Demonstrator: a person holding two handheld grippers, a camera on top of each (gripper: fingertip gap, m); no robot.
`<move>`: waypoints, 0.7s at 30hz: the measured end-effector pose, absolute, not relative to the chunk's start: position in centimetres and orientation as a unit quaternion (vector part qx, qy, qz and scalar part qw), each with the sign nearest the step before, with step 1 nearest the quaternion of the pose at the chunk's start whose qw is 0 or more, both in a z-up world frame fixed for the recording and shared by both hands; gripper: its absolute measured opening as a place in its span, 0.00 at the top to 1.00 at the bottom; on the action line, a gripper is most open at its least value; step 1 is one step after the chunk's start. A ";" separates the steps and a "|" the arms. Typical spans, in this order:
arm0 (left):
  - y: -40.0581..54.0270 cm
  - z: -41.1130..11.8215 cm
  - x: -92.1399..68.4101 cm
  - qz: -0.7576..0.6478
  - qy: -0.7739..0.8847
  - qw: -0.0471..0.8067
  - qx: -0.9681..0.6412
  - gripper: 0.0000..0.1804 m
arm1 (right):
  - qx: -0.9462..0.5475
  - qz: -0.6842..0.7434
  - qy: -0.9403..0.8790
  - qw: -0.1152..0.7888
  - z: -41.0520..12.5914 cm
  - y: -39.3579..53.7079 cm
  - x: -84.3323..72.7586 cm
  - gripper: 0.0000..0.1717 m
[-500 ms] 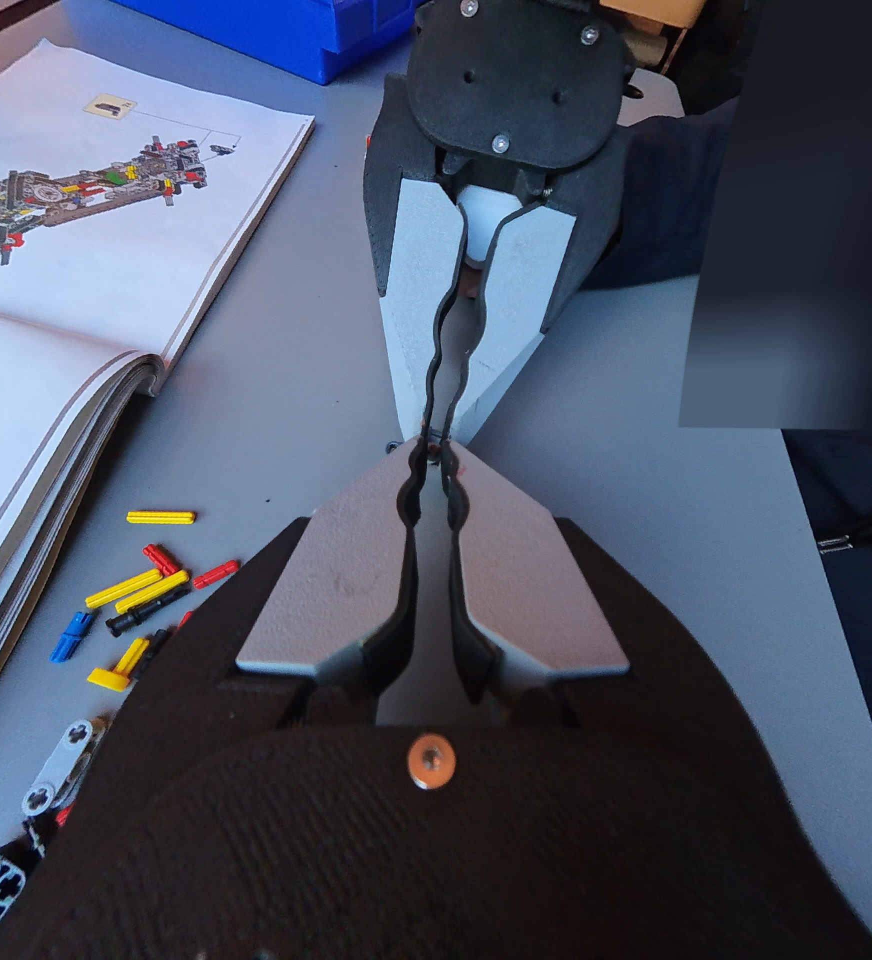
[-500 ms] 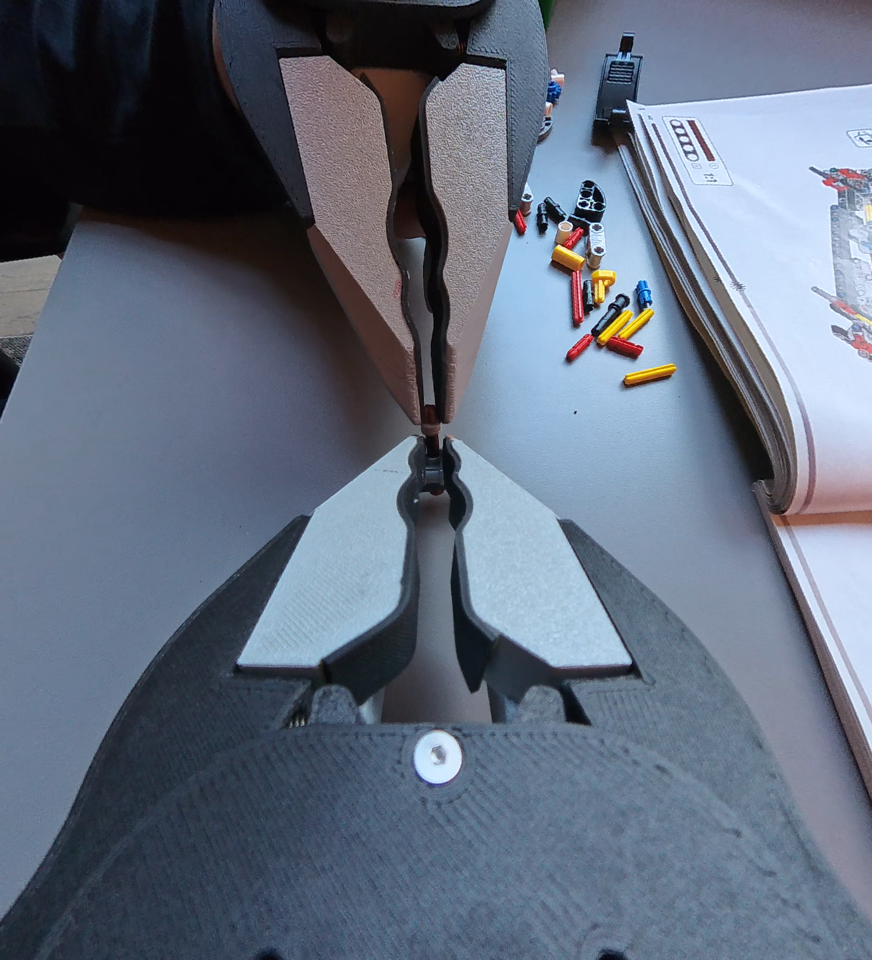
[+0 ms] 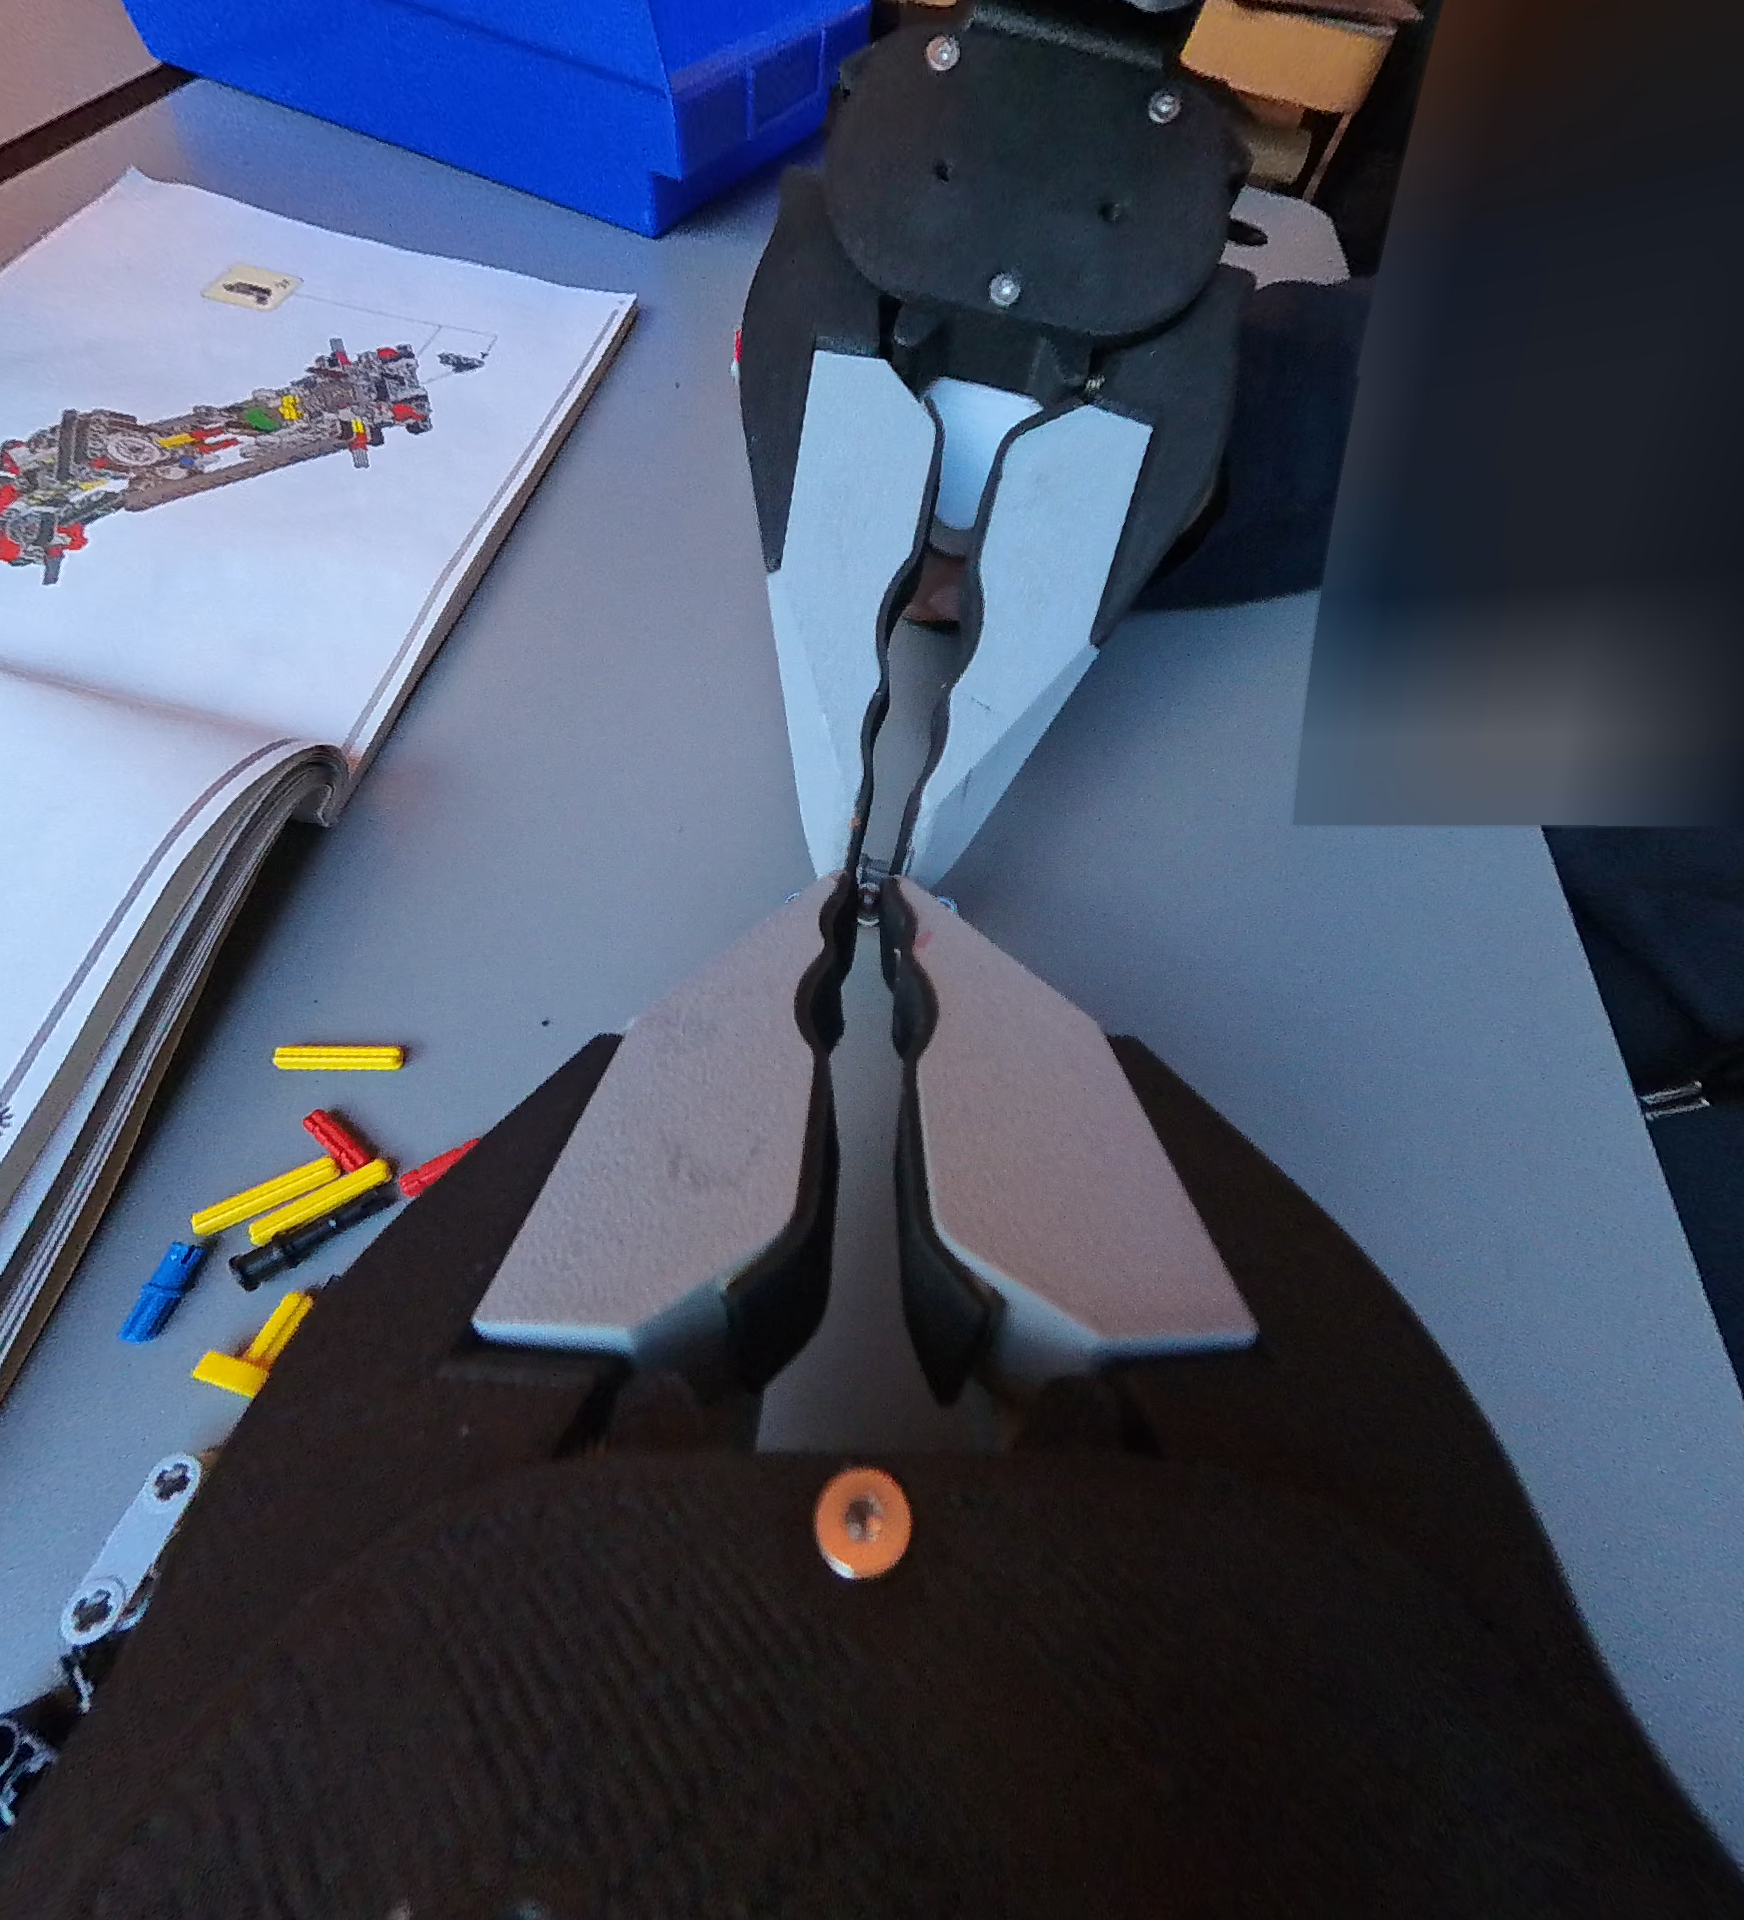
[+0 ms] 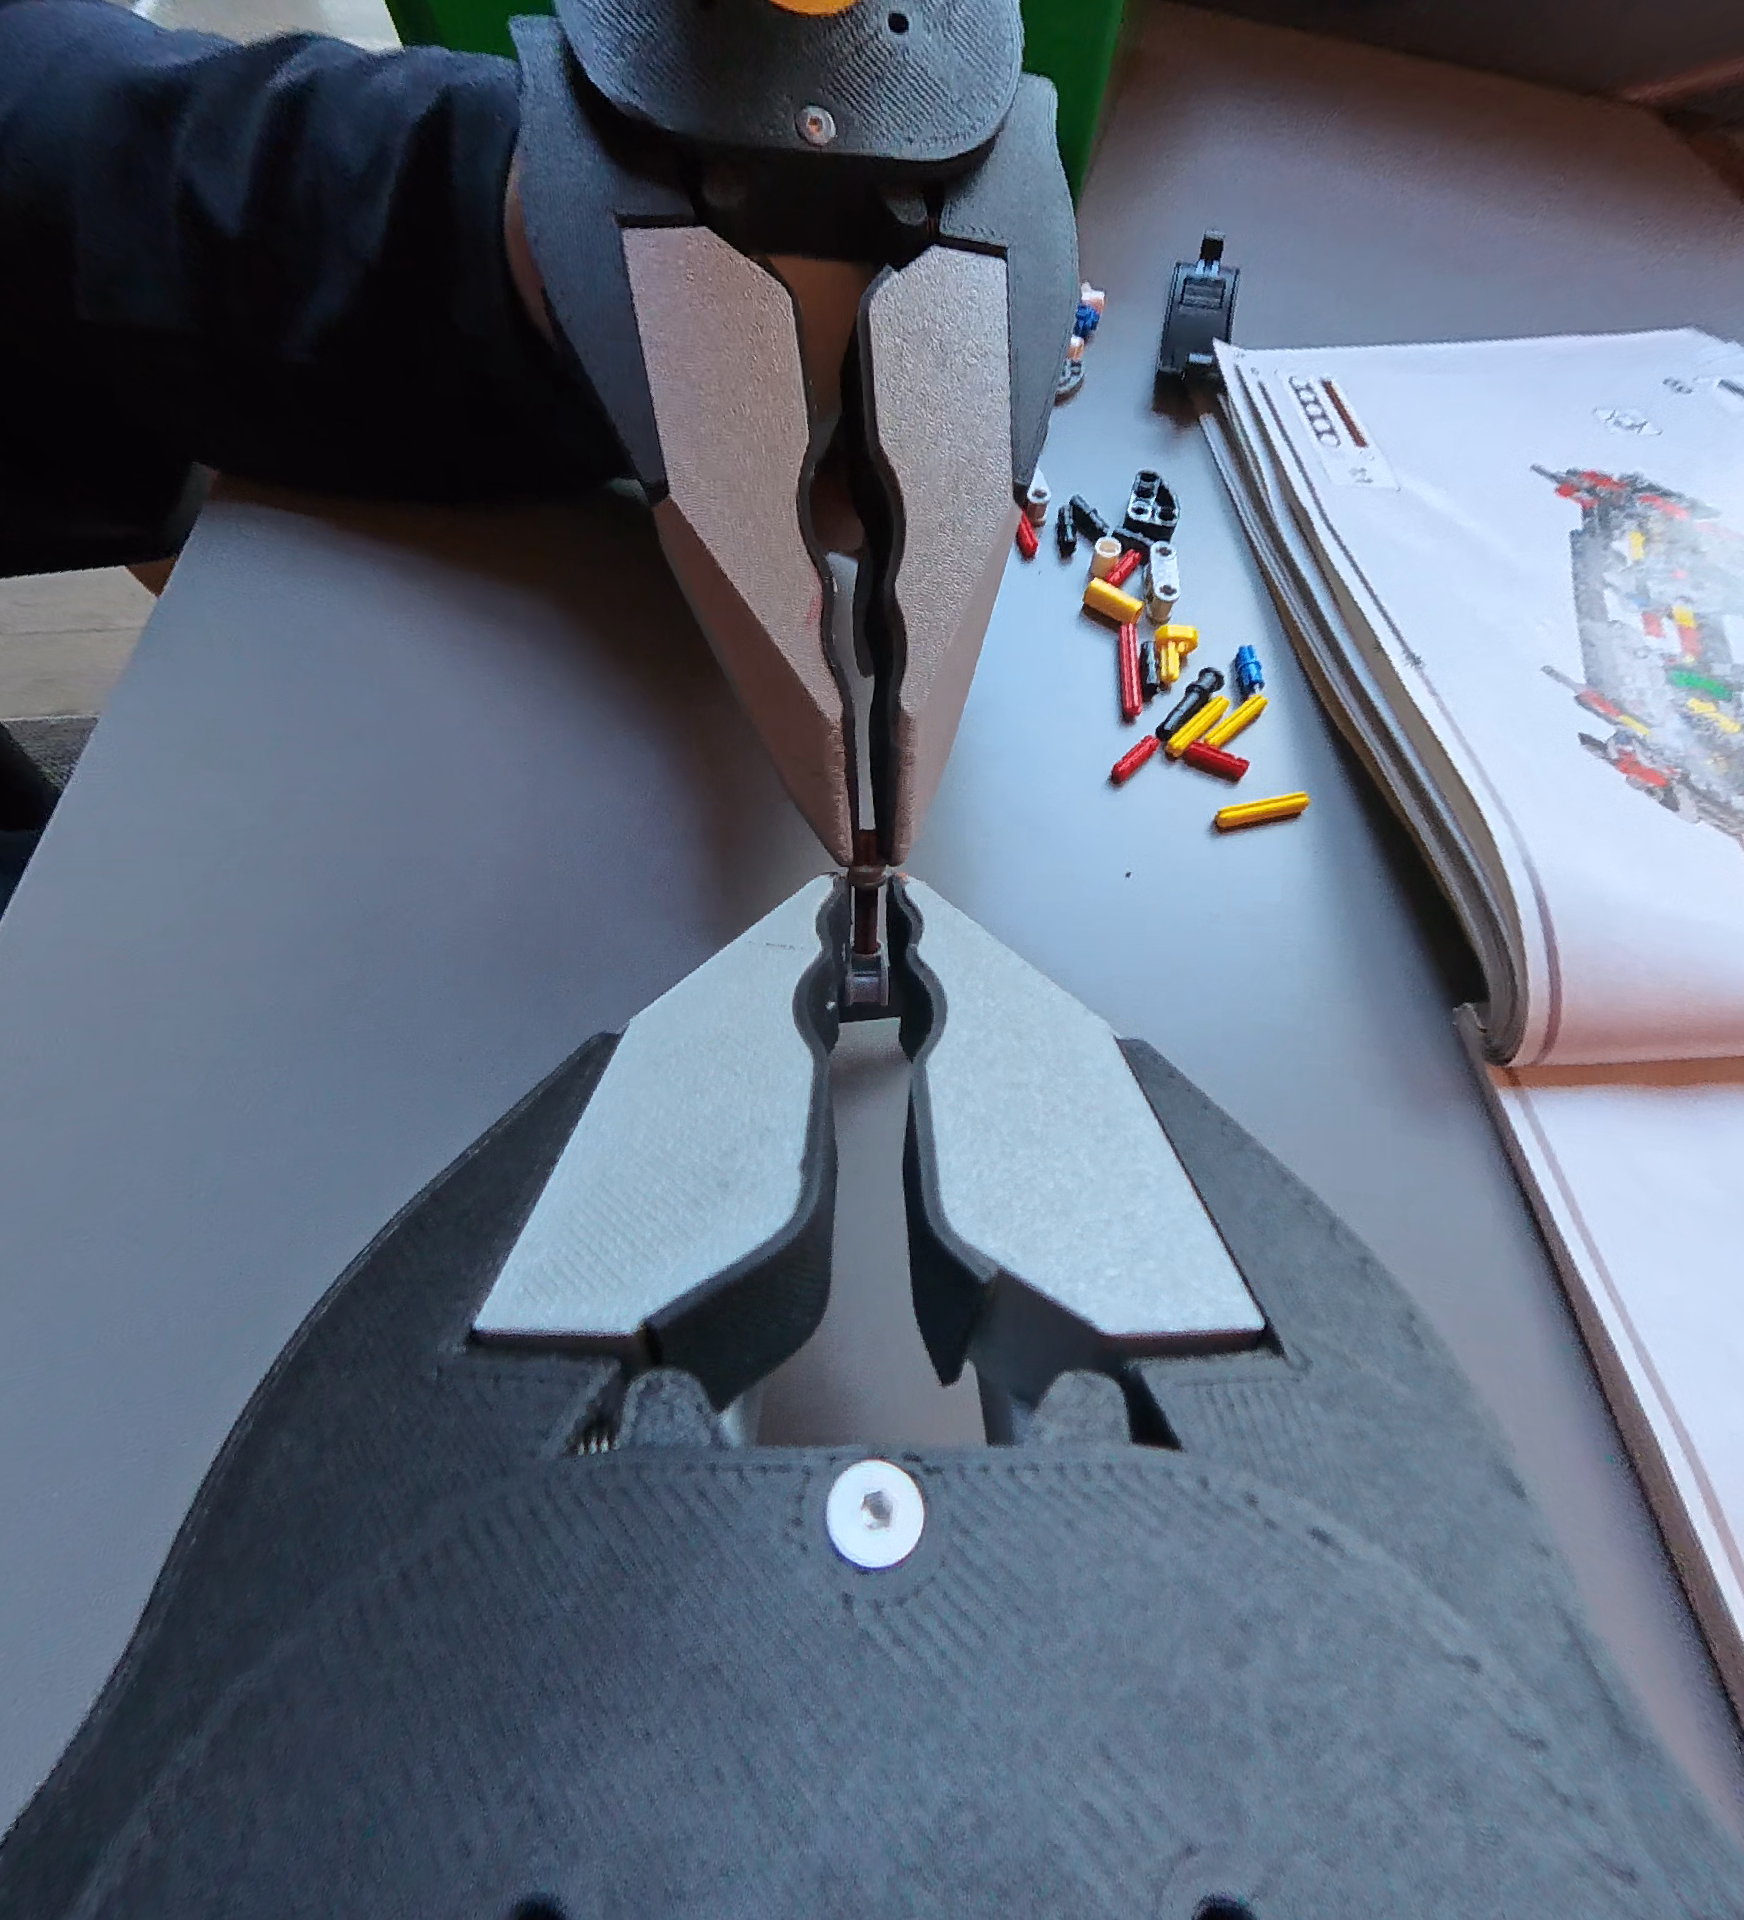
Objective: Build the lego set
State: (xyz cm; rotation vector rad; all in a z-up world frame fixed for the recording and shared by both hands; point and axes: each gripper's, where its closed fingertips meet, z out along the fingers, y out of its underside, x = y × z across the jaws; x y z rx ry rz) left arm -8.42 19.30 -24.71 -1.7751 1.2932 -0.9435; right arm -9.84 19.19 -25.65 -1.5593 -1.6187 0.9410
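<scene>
A thin dark red rod (image 4: 865,914) with a small grey piece (image 4: 863,982) on its end spans both grippers, tip to tip above the desk (image 4: 380,831). The right gripper (image 4: 863,940) pinches the grey end; the left gripper (image 3: 866,902) pinches the rod's other end. Loose pegs (image 4: 1185,675) and an open booklet (image 4: 1574,675) lie at two o'clock.

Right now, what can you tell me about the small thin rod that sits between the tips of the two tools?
The rod is a thin, dark red-brown axle, plastic by its look, with a small grey connector on its near end. It is held above the grey table, level, running tip to tip. The right tool is shut on the connector end; the left tool pinches the far end. In the left wrist view only a small grey bit shows.
</scene>
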 end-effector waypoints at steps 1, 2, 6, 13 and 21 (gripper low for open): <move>19.3 -24.6 -8.4 -0.371 0.501 0.368 -0.690 0.99 | -0.598 0.365 -0.623 0.348 -25.5 19.2 -9.8 0.98; 19.3 -24.5 -8.4 -0.376 0.499 0.368 -0.689 0.99 | -0.596 0.368 -0.622 0.350 -25.4 19.1 -9.8 0.98; 19.3 -24.1 -8.3 -0.387 0.492 0.373 -0.685 0.99 | -0.591 0.389 -0.612 0.354 -24.8 19.1 -9.8 0.98; 19.5 -23.4 -8.4 -0.410 0.471 0.381 -0.682 0.99 | -0.597 0.421 -0.588 0.348 -24.0 19.2 -10.0 0.98; 19.6 -24.1 -8.7 -0.392 0.474 0.368 -0.698 0.99 | -0.606 0.366 -0.614 0.349 -25.1 19.4 -10.2 0.99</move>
